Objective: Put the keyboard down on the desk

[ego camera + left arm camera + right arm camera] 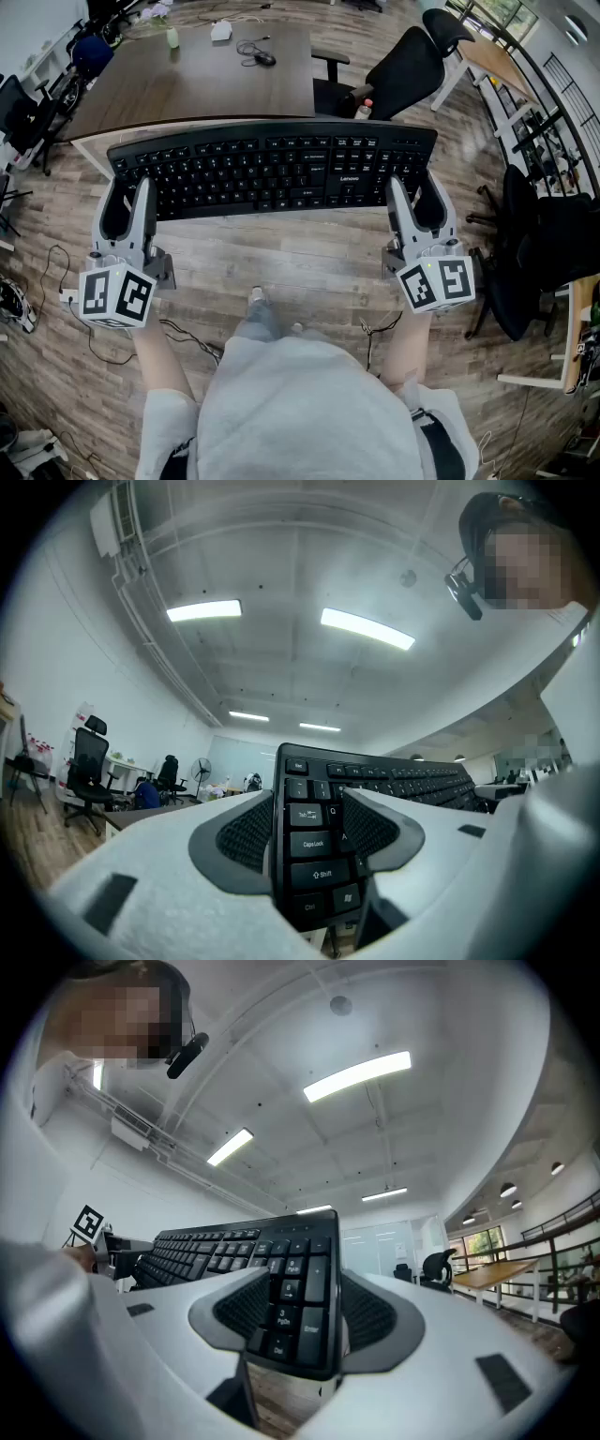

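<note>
You hold the keyboard (pixel 272 169) aloft with its long axis crosswise, left tongs (pixel 131 187) clamped on its left end and right tongs (pixel 415 187) on its right, parallel to the worktop (pixel 187 80) edge just ahead.

The person wore a pale grey T-shirt (pixel 300 403) with short sleeves. Just beyond the T-shirt showed grey-blue trousers (pixel 255 328) and a grey shoe (pixel 257 297). Out past the T-shirt's left side, the left gripper (pixel 127 192) was a white moulded shell with two broad curved fingers. Each finger was lined with a dark grey textured pad (pixel 242 834), and small dark rectangular slots (pixel 111 900) were cut into the shell. Past the T-shirt's right side, the right gripper (pixel 417 192) looked the same. Each gripper bore a white marker cube (pixel 114 293) printed with black squares.
</note>
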